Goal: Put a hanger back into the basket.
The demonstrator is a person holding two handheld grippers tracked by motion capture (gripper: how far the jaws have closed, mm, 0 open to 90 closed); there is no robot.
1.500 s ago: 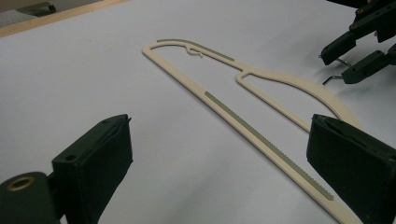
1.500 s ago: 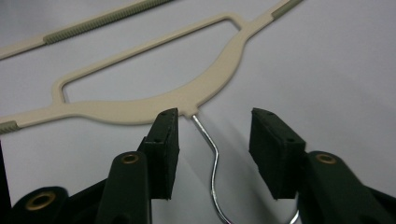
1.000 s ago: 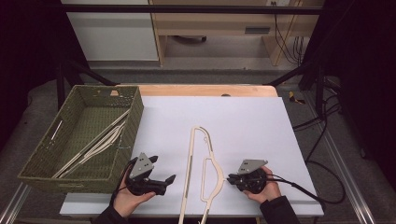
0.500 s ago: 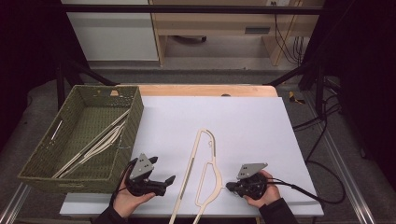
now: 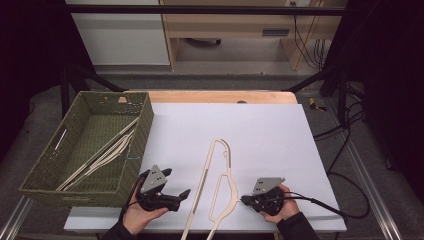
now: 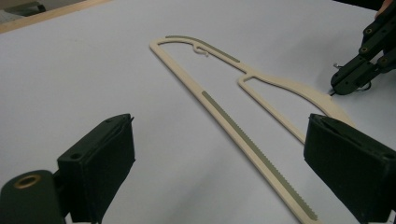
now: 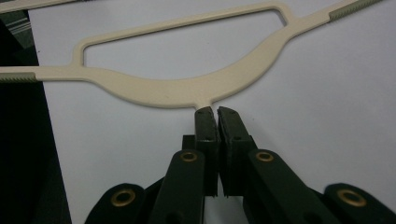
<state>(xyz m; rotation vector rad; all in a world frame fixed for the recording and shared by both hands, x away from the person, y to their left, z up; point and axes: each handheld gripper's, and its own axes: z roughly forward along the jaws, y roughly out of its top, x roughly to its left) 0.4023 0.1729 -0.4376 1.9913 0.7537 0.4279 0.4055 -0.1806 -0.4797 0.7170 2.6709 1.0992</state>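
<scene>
A cream plastic hanger (image 5: pixel 233 186) lies flat on the white table top (image 5: pixel 270 125), its long bar slanting down past the front edge. My right gripper (image 5: pixel 244 200) sits at the hanger's right side, shut on the hook at the neck. In the right gripper view the hanger's curved shoulder (image 7: pixel 187 91) runs across just beyond the closed right gripper (image 7: pixel 215 112), and the hook is hidden between the pads. My left gripper (image 5: pixel 176 182) rests to the hanger's left, open and holding nothing. The left gripper view looks between the wide jaws of the left gripper (image 6: pixel 219 126) at the hanger (image 6: pixel 289 86) and the right gripper (image 6: pixel 343 86).
A green woven basket (image 5: pixel 145 125) stands at the table's left edge with several cream hangers (image 5: pixel 110 152) lying in it. A wooden strip (image 5: pixel 220 96) borders the table's far side. A black cable (image 5: pixel 325 202) trails right from the right gripper.
The hanger has swung, its lower end going left and out over the front edge. My right gripper has shifted a little toward the front with it. The left gripper has stayed put.
</scene>
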